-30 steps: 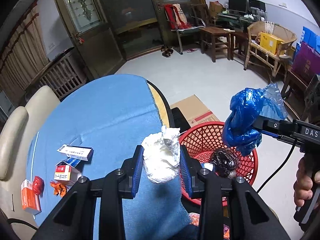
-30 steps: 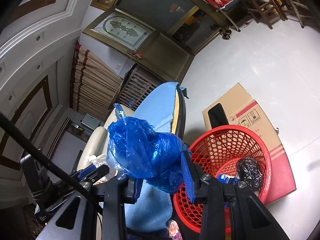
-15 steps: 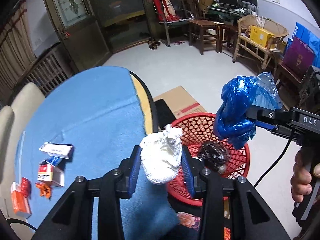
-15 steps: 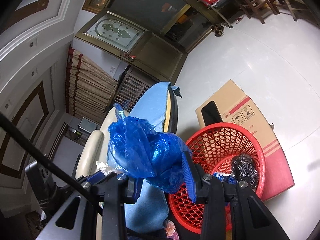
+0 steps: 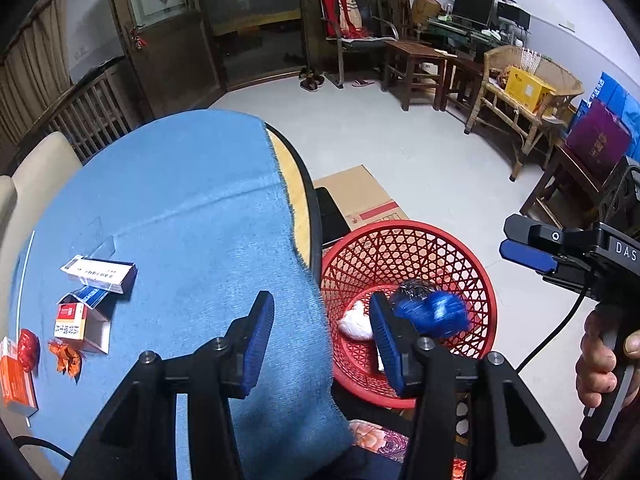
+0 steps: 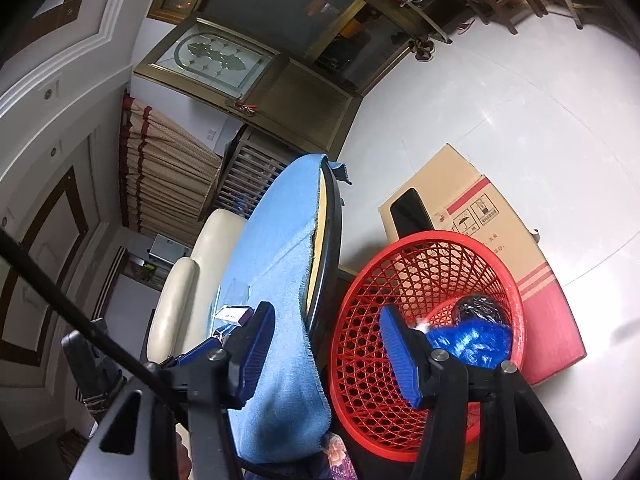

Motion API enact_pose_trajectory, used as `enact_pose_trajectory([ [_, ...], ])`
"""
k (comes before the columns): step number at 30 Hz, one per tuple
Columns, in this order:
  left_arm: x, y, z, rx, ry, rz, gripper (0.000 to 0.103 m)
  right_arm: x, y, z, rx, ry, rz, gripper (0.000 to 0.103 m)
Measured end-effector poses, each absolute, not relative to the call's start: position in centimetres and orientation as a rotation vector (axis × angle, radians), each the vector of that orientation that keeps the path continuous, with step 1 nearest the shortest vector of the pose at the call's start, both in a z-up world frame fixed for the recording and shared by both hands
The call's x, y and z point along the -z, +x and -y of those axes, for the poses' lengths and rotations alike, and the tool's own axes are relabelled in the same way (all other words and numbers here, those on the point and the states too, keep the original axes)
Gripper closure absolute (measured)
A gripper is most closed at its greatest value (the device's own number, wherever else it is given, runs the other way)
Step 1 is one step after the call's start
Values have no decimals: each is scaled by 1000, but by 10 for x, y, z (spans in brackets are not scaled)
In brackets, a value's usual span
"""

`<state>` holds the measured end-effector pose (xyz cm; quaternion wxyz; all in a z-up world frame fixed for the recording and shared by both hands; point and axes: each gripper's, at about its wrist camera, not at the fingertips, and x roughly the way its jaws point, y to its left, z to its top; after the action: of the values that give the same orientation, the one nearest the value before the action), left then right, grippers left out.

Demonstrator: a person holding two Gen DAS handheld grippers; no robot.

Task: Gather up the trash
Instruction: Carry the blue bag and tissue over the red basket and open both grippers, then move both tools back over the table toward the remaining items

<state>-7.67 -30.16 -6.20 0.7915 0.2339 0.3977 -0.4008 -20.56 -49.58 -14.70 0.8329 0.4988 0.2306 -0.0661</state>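
A: Left gripper (image 5: 322,334) status?

B: Pitched steeply down over the table's near right edge, where the blue cloth (image 5: 192,216) hangs off. Jaws have just been opening, now about half spread, nothing between the pads. The white wad (image 5: 354,322) lies in the red basket (image 5: 476,280), showing just past the right finger.

A: Right one?

B: Right gripper (image 6: 328,344) tilts down only mildly, over the basket's table-side rim. Its jaws have also just been opening, roughly half spread, empty. In the left wrist view it enters from the right edge, a hand (image 5: 600,356) wrapped round the grip, fingers pointing left above the basket's far side.

A: Blue bag?

B: Blue plastic bag (image 6: 470,342) is inside the basket, motion-blurred, beside a dark crumpled bag (image 6: 478,308). Whether it has settled on the bottom, cannot tell.

A: What's left on the table?

B: Along the near left edge: an orange box (image 5: 14,380), a red wrapper (image 5: 28,348), orange scraps (image 5: 66,356), an open red-and-white carton (image 5: 80,322). Farther in, a white and purple box (image 5: 100,274).

A: Past the basket?

B: Basket stands on the floor against the table edge, with a flat cardboard box (image 6: 480,216) on the floor behind it.
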Motion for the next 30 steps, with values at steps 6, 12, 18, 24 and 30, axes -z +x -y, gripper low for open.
enact_pose_trajectory([
  [6, 65, -73, 281, 832, 484, -852, 50, 147, -200, 490, 130, 1051, -499, 44],
  [12, 74, -59, 232, 705, 441, -843, 41, 143, -193, 481, 115, 1031, -512, 44],
  [18, 70, -35, 184, 589, 316, -861, 41, 140, -176, 463, 85, 1008, -545, 44],
  [24, 73, -21, 139, 526, 256, -865, 41, 128, -149, 437, 31, 945, -589, 44],
  [30, 81, 9, 77, 397, 179, -878, 41, 116, -103, 401, -37, 851, -661, 44],
])
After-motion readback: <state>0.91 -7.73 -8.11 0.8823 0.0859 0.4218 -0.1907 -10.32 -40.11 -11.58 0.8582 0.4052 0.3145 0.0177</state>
